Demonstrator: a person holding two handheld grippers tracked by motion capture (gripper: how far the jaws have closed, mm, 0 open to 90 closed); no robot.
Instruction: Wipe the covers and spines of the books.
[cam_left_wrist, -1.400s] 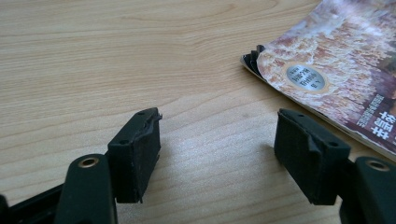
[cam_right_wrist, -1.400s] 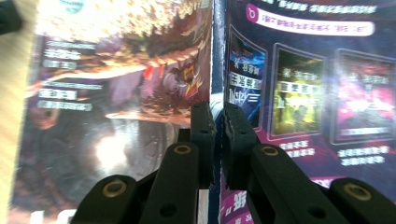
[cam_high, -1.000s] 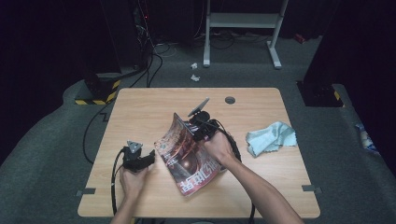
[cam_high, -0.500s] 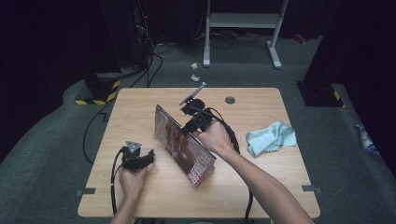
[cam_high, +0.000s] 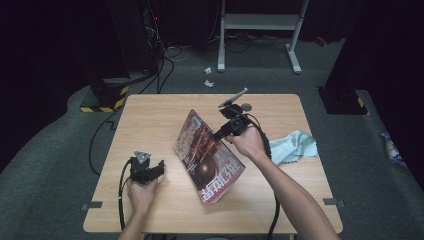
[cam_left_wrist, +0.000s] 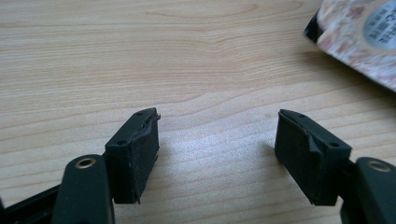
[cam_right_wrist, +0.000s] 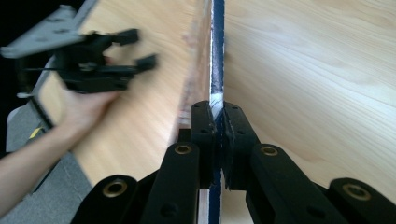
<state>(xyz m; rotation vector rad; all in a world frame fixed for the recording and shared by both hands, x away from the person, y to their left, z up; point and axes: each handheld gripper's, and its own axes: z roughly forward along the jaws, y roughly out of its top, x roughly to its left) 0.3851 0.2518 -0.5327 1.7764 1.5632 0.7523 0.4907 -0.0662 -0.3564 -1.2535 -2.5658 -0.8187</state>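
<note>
left tool (cam_high: 148, 169): nearest me, resting low on the surface (cam_high: 150, 125), jaws spread wide with bare wood between them, holding nothing.
left tool close-up: in its own view the left tool (cam_left_wrist: 217, 140) points at open wood, and a corner of the magazine (cam_left_wrist: 359, 39) sits off to the upper right, apart from it.
magazine (cam_high: 210, 157): mid-surface, tipped up on its lower edge, cover facing me and to the left, top edge lifted.
right tool (cam_high: 220, 134): jaws pressed together on the magazine's upper edge; in the right gripper view i see the right tool (cam_right_wrist: 217, 116) pinching the thin edge of pages square on.
done so far: i judge the pick-up is made and the magazine is raised off flat.
left to do: i'd say laying it down or turning it over, then letting go; the left tool has no part in it yet.
cloth (cam_high: 295, 146): light blue, crumpled, further right, apart from the magazine.
far edge: small dark disc (cam_high: 245, 106) near the back of the surface, untouched.
</note>
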